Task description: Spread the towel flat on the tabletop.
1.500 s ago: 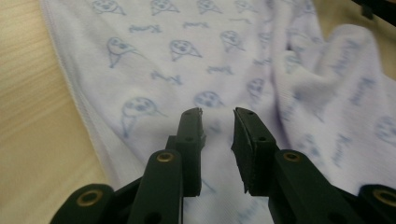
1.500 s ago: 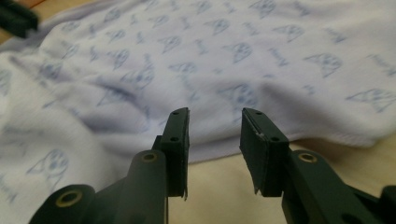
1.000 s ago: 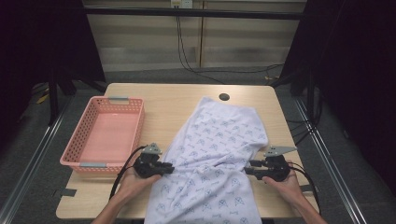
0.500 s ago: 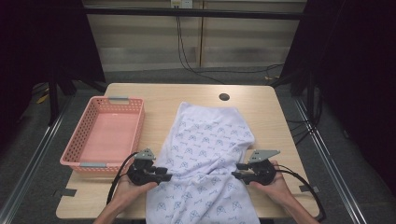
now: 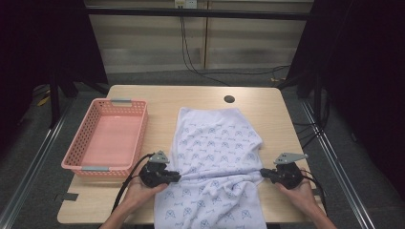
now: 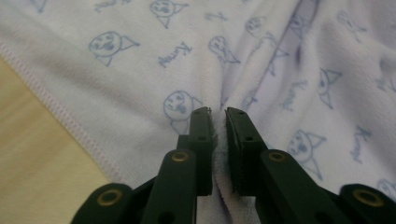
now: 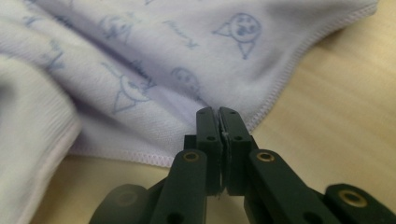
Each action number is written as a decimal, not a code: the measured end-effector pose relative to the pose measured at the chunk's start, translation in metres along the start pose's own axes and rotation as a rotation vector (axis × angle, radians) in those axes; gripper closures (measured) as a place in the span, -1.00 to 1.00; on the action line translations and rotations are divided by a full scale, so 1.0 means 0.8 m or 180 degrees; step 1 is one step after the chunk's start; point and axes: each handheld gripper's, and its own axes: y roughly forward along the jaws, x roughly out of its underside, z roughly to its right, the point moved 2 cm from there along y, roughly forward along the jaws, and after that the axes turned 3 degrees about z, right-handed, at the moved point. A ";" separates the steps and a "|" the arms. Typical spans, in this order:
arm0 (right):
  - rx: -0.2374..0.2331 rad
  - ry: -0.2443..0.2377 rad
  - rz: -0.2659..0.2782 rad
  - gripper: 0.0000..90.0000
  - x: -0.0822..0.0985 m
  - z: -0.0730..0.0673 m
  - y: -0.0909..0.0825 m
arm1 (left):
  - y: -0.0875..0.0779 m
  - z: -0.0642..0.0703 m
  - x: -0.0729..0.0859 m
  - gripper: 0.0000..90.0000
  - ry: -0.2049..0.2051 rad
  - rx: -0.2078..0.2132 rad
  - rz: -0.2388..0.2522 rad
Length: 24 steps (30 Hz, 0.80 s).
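A white towel (image 5: 217,143) with a blue cat print lies across the middle of the table, its near end hanging over the front edge. A taut fold runs between the two grippers. My left gripper (image 5: 175,177) pinches the towel's left side; in the left gripper view its jaws (image 6: 218,114) have just been closing and now press on a ridge of towel (image 6: 140,60). My right gripper (image 5: 263,173) holds the right hem; in the right gripper view its jaws (image 7: 218,112) have just been closing and clamp the thin stitched edge of the towel (image 7: 154,79).
An empty pink basket (image 5: 79,164) stands at the table's left. A dark round hole (image 5: 229,99) sits in the tabletop beyond the towel. Bare wood (image 5: 277,129) lies right of the towel. Cables trail from both grippers toward the front edge.
The towel, which lay slanted toward the far right, has been drawn back and now lies straighter. The grippers moved inward, then apart again, stretching a fold between them.
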 end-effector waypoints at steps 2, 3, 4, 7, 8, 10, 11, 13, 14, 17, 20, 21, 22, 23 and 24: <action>-0.0031 0.0009 -0.0042 0.95 0.007 -0.006 -0.009 | -0.002 0.010 0.004 0.85 0.0017 0.0042 -0.0015; -0.0059 -0.0009 -0.0033 0.95 0.011 -0.010 -0.015 | -0.003 0.013 0.005 0.86 0.0040 0.0046 -0.0041; -0.0084 -0.0006 -0.0024 0.95 0.015 -0.013 -0.022 | -0.004 0.016 0.007 0.86 0.0009 0.0088 -0.0035; -0.0230 0.0099 0.0222 0.95 0.021 -0.020 -0.050 | -0.009 0.026 0.012 0.86 0.0016 0.0192 -0.0067; -0.0285 0.0160 0.0308 0.95 0.023 -0.022 -0.059 | -0.011 0.030 0.014 0.87 -0.0030 0.0280 -0.0066; -0.0345 0.0170 0.0318 0.95 0.030 -0.033 -0.071 | -0.018 0.042 0.020 0.87 -0.0070 0.0396 -0.0034; -0.0331 0.0095 0.0285 0.95 0.034 -0.039 -0.075 | -0.020 0.049 0.023 0.87 -0.0053 0.0442 -0.0054; -0.0375 0.0092 0.0301 0.94 0.033 -0.046 -0.082 | -0.025 0.060 0.027 0.86 -0.0009 0.0499 -0.0058; -0.0400 0.0124 0.0318 0.88 0.033 -0.048 -0.084 | -0.026 0.061 0.028 0.82 -0.0034 0.0517 0.0001; -0.0363 0.0150 0.0425 0.56 0.030 -0.044 -0.082 | -0.031 0.048 0.016 0.45 -0.0103 0.0381 0.0164; -0.0272 0.0128 0.0438 0.33 0.021 -0.036 -0.070 | -0.027 0.028 -0.004 0.36 -0.0168 0.0207 0.0324; -0.0255 0.0145 0.0447 0.28 0.016 -0.033 -0.064 | -0.023 0.018 -0.012 0.36 -0.0167 0.0175 0.0346; -0.0257 0.0131 0.0456 0.23 0.011 -0.028 -0.057 | -0.021 0.012 -0.016 0.37 -0.0169 0.0131 0.0347; -0.0255 0.0121 0.0453 0.20 0.007 -0.026 -0.053 | -0.017 0.005 -0.021 0.36 -0.0195 0.0087 0.0361; -0.0244 0.0129 0.0450 0.16 0.003 -0.022 -0.047 | -0.013 -0.001 -0.025 0.35 -0.0232 0.0086 0.0355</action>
